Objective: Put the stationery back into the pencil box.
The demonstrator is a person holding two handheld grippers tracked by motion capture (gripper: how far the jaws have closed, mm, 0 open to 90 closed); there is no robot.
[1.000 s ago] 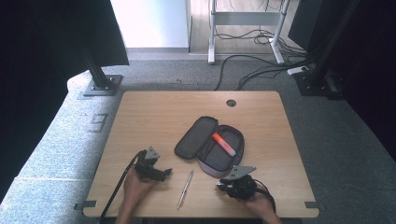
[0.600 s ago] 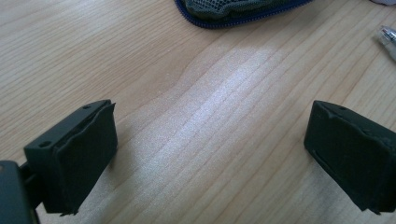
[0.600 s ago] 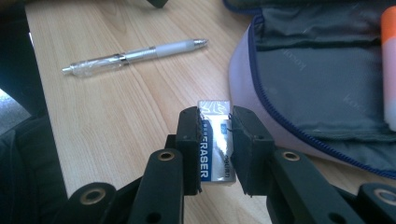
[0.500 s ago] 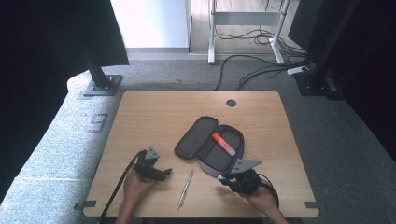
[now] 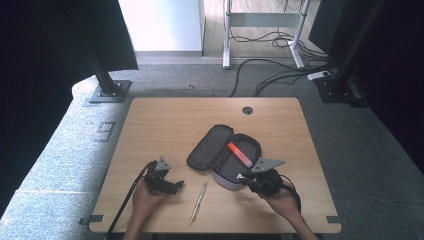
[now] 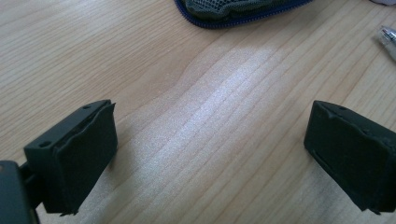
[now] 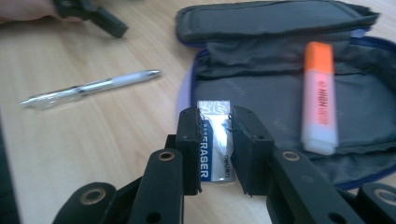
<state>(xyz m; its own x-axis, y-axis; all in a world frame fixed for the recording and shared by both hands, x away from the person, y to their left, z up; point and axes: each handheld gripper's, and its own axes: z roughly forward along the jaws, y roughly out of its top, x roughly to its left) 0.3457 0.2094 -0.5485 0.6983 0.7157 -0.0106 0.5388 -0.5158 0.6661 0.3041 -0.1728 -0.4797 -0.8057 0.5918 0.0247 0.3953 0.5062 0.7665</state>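
The right gripper (image 7: 215, 149) clamps an eraser (image 7: 215, 140) over the open pencil case (image 7: 280, 100), beside the orange highlighter (image 7: 320, 100) inside, while the left gripper (image 6: 210, 154) rests wide open on the tabletop (image 5: 165, 130) near a pen (image 5: 198, 195).

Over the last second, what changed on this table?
The right gripper, shut on the eraser, rose and moved toward the open pencil case. The left gripper, pen and orange highlighter stayed put.
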